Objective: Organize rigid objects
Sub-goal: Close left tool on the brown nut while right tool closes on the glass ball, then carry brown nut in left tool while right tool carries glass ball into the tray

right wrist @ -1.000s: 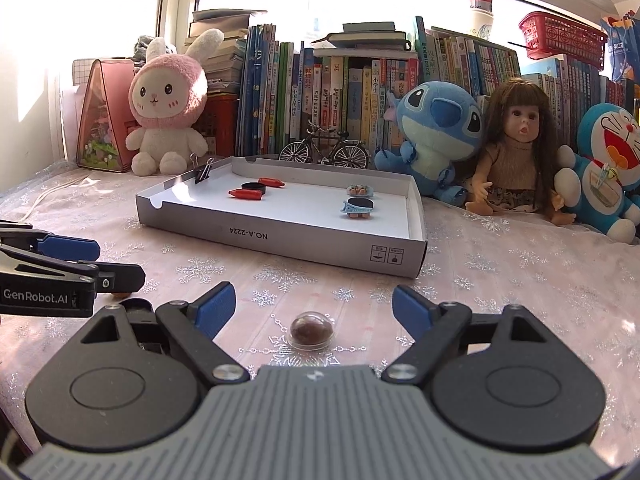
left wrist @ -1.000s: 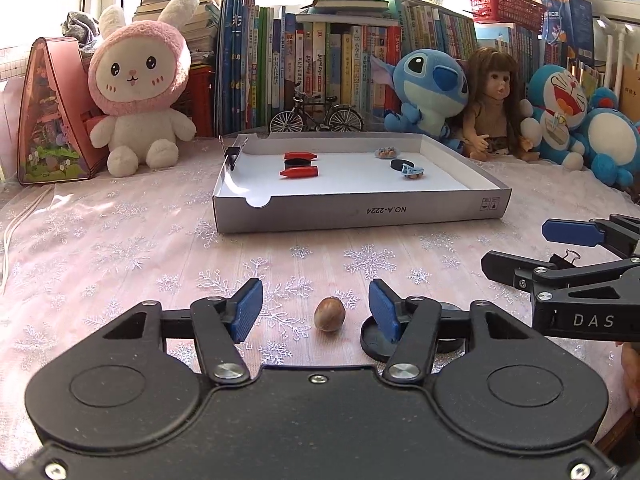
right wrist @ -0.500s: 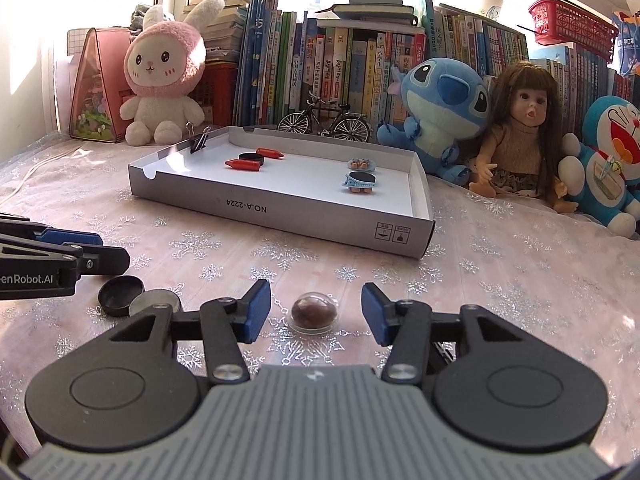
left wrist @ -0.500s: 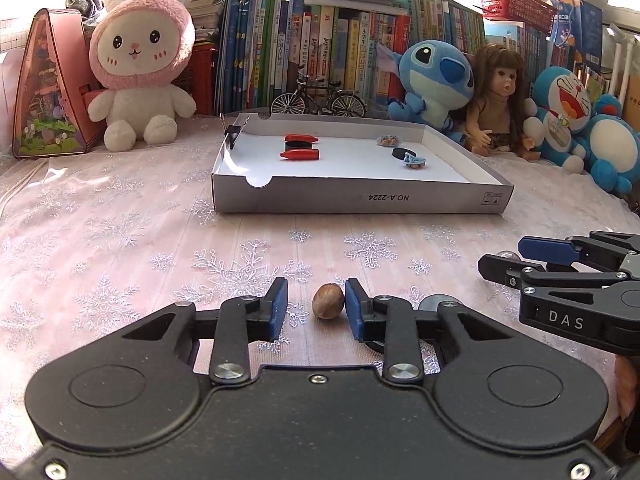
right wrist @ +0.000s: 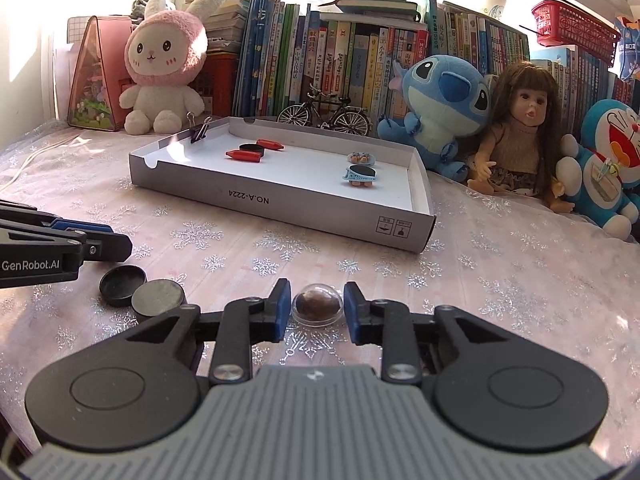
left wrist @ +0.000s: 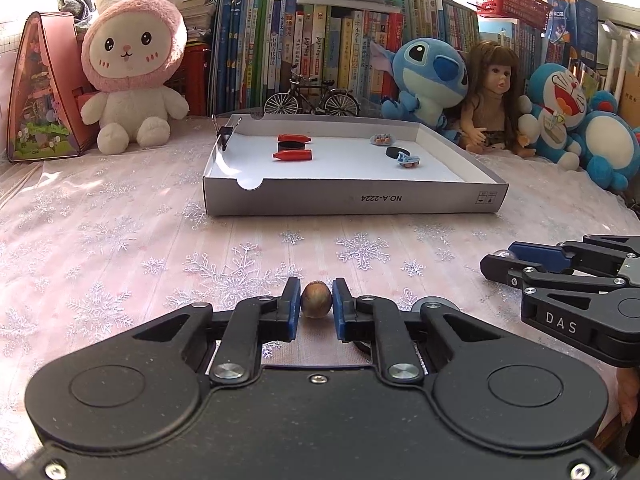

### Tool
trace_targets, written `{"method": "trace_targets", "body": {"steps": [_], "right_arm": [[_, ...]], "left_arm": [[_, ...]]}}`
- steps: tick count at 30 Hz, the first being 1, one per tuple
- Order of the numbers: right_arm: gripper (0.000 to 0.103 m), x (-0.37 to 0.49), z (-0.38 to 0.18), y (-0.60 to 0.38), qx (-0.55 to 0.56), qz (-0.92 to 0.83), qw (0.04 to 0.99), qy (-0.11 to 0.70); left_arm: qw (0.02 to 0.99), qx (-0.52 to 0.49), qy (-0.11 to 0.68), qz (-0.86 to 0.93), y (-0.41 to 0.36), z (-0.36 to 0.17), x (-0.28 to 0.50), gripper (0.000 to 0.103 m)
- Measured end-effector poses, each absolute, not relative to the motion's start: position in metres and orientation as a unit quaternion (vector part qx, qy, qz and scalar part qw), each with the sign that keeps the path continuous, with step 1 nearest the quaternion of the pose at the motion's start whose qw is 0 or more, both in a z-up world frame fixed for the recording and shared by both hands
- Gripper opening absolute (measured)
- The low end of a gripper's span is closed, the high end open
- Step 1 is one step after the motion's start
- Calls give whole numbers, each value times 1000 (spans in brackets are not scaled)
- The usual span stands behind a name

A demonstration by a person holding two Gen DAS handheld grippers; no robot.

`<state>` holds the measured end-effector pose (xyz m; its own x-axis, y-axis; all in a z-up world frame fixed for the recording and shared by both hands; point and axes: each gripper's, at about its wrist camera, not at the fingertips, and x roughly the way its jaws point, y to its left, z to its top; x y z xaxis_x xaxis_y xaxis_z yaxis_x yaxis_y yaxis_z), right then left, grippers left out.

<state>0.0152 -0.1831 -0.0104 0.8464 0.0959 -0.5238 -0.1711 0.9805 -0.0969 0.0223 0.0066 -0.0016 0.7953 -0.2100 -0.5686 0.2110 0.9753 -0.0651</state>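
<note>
Bench [left wrist: 120, 240] under pink snowflake cloth, bookshelf and plush toys behind. Left gripper [left wrist: 316, 308] clamped on upright nut [left wrist: 316, 305]. Right gripper [right wrist: 316, 308] closing, narrow, around domed capsule [right wrist: 317, 304], dome up.

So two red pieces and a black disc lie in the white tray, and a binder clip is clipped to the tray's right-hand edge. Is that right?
Not quite. The binder clip is on the left-hand edge of the tray, near its far corner, as the right wrist view shows. The two red pieces and the black disc do lie in the tray.
</note>
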Motion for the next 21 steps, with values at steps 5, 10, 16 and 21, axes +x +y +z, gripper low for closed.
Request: {"method": "trace_targets", "body": {"steps": [5,10,16,21], "right_arm": [[35,14,-6,-184,-65,68,961,259],[35,14,-1,-185,-58,67,963,255],[35,14,4,-189,-47,66,964,253],[35,18,11,-192,-40,64,966,248]], "left_arm": [[949,1,295,-112,7,1,20,16],[950,1,290,-113,8,5,21,16],[952,5,284,-116,7,11,22,16],[951,-5,284,-123,7,21,31,16]]}}
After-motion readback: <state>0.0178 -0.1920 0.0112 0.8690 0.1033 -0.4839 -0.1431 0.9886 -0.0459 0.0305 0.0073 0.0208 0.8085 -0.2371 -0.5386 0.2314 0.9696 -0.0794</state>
